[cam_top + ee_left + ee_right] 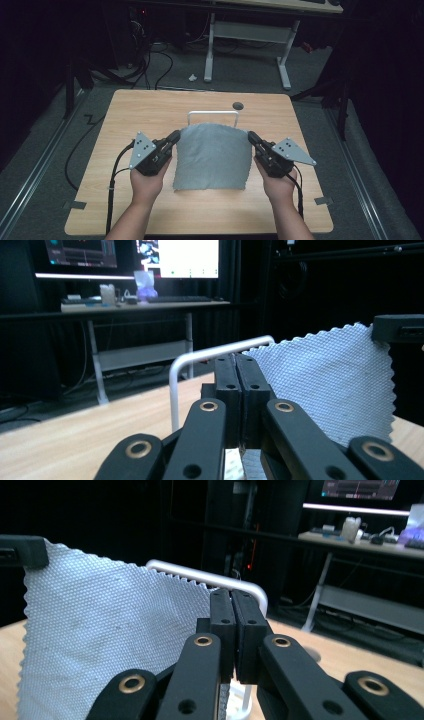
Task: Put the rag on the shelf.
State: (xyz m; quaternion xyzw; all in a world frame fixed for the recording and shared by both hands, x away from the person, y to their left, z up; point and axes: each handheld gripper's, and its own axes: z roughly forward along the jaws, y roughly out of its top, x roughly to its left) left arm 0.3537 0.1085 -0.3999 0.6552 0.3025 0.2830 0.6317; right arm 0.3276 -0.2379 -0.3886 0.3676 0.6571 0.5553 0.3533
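Table (150, 107): light wood, square.
Cloth (212, 157): grey, held up by its top corners just before the rack, lower edge on the table.
Rack (213, 113): white bar behind the cloth.
Left gripper (174, 136): jaws clamped on the cloth's left corner.
Right gripper (251, 136): jaws clamped on the right corner.

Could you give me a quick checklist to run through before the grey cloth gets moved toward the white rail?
1. Left claw shut on the cloth corner: ok, jaws pressed together at the cloth's edge.
2. Right claw shut on the other top corner: ok, jaws closed on the zigzag edge.
3. Cloth spread between both claws: ok, top edge lifted, lower edge lying on the table.
4. White rail standing free behind the cloth: ok.
5. Cloth already touching the rail: cannot tell.
6. Dark round spot on the table beyond the rail: clear of the cloth, ok.
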